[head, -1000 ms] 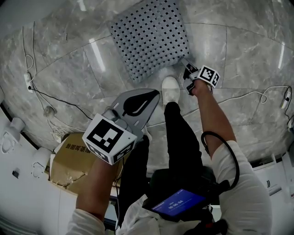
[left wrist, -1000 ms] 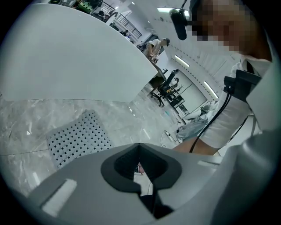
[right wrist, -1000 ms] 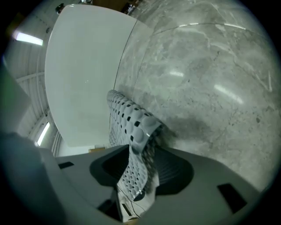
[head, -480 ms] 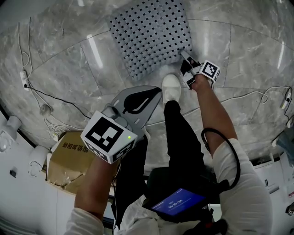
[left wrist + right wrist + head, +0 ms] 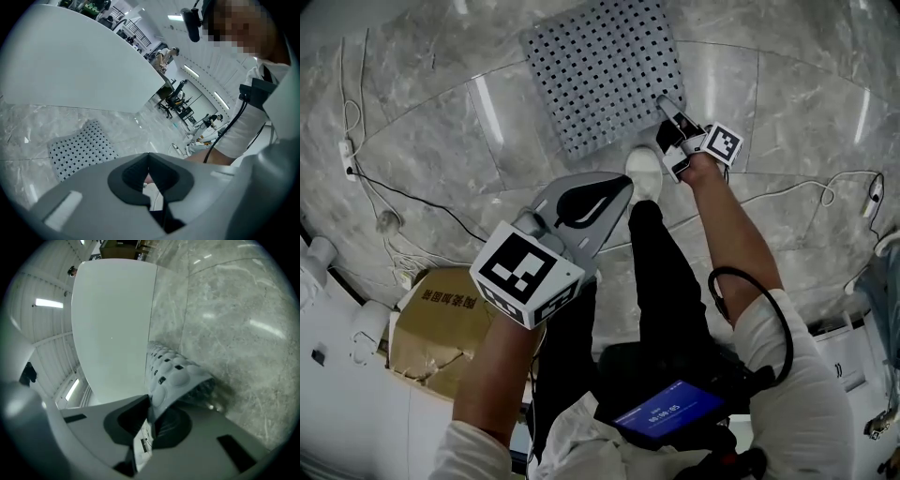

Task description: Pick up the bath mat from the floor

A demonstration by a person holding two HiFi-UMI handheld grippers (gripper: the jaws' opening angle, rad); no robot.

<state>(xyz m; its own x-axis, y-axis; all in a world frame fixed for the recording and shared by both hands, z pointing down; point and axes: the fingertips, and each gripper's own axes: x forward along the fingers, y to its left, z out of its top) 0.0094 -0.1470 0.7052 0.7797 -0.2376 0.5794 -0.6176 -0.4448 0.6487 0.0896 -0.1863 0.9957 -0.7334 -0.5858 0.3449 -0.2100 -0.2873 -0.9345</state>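
Our right hand-held gripper (image 5: 664, 108) is closing onto the bath mat (image 5: 605, 70) corner. The mat spreads toward eleven o'clock across the floor (image 5: 787, 103). Our left hand-held gripper (image 5: 614, 192) is clenched, empty.

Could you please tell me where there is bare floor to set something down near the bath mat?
Bare marble floor lies right of the bath mat, beyond the white cable. More lies left of the mat, beyond the black cable. It is crowded near the shoe and cardboard box.

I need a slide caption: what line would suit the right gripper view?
The right gripper, jaws closing on an edge of the bath mat, above the marble floor.
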